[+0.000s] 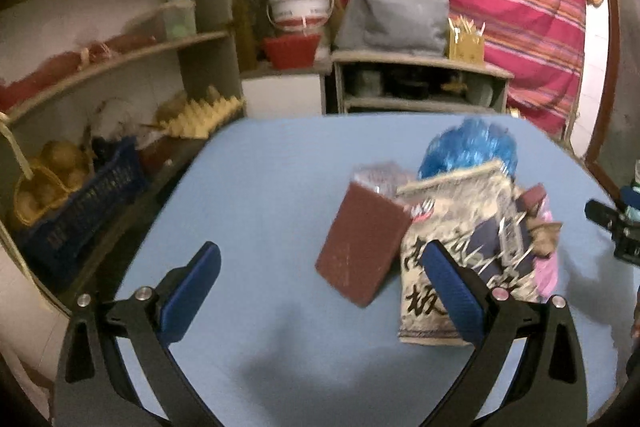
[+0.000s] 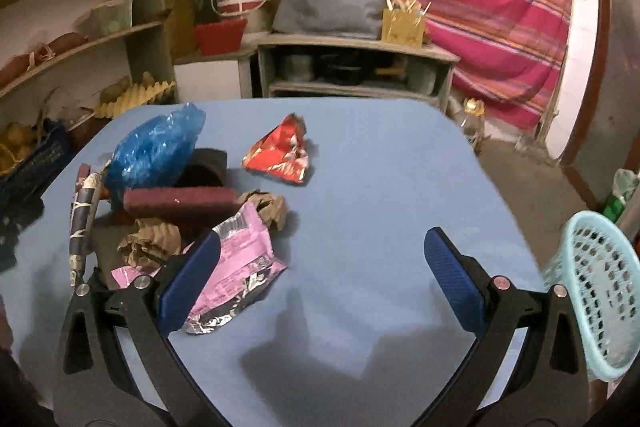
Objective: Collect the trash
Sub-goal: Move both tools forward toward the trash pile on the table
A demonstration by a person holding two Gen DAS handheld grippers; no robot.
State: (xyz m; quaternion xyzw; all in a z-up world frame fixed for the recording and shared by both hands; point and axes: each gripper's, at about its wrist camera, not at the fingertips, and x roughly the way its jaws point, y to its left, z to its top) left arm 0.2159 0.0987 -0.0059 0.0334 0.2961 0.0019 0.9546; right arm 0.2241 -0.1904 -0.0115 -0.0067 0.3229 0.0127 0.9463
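**A:** Which step, and what next?

**B:** Early in collecting, by the look of it: trash heaped on the blue counter (image 2: pixel 360 187), nothing gripped. Next move likely a reach to the nearest piece, a close on it, then a carry to the pale mesh basket (image 2: pixel 600 291) at about 3 o'clock in the right wrist view, off the counter edge. Apparently little or nothing in the basket yet.

**A:** Right side, near to far?

**B:** Right gripper (image 2: pixel 320 279) hovering over bare counter, jaws wide apart, holding nothing. Pink foil wrapper (image 2: pixel 240 263) nearest, at 9 o'clock, partly behind the left jaw; touching or just overlapping in view, hard to tell. Beyond it, crumpled brown paper (image 2: pixel 150 247) and a maroon block (image 2: pixel 180 201). Farther at 10 o'clock, a blue plastic bag (image 2: pixel 156 151) over a dark round container. Red snack wrapper (image 2: pixel 280 155) lying apart at 12 o'clock.

**A:** Left side?

**B:** Left gripper (image 1: pixel 320 291) also spread wide and empty. Printed snack bag (image 1: pixel 460 259) at 2 o'clock, its lower part hidden behind the right jaw, contact unclear. Maroon block (image 1: pixel 362 243) just beside it at 1 o'clock, tilted. Blue plastic bag (image 1: pixel 468 147) farther back. View blurred.

**A:** Needs of the grasp?

**B:** Probably a low approach with jaws straddling a raised fold; thin foil apt to slip or crumple.
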